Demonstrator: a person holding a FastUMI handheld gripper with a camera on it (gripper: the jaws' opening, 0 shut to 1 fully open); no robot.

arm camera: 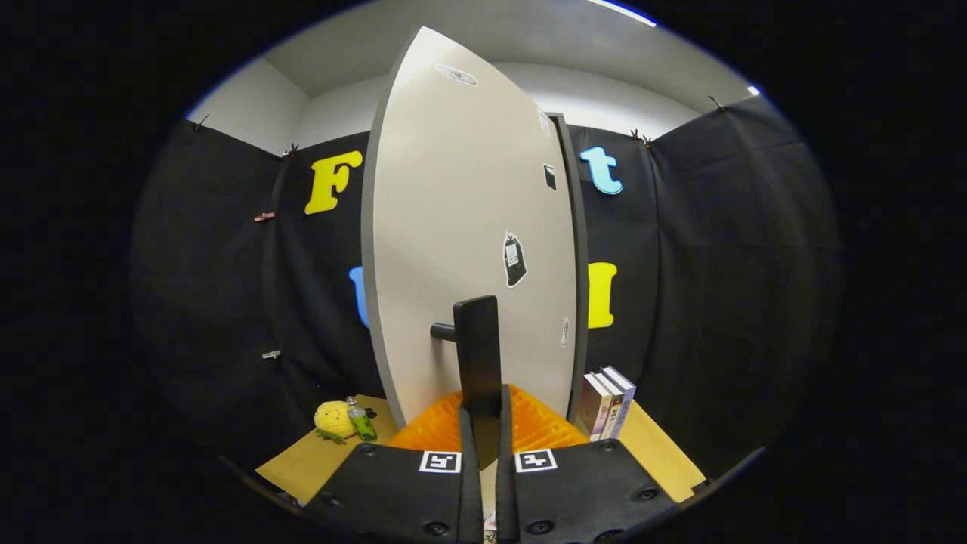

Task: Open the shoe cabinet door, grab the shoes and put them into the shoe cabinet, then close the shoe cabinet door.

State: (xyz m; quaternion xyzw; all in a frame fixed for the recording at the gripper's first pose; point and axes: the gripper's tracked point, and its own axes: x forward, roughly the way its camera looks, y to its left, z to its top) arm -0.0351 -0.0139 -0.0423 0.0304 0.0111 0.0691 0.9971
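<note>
On the wooden table (302, 465), out at ten o'clock from the gripper (483, 431), sit a yellow plush toy (333, 419) and a small green bottle (361, 423). Straight ahead at twelve o'clock, the fingers are pinched tight on the dark handle (477, 363) of the pale shoe cabinet door (461, 227). Something orange (540, 427) lies behind the handle. At two o'clock stand some books (604, 402).

The handle (477, 363) hides the tongs' (483, 427) tips, and the door (461, 227) hides the cabinet's inside.
</note>
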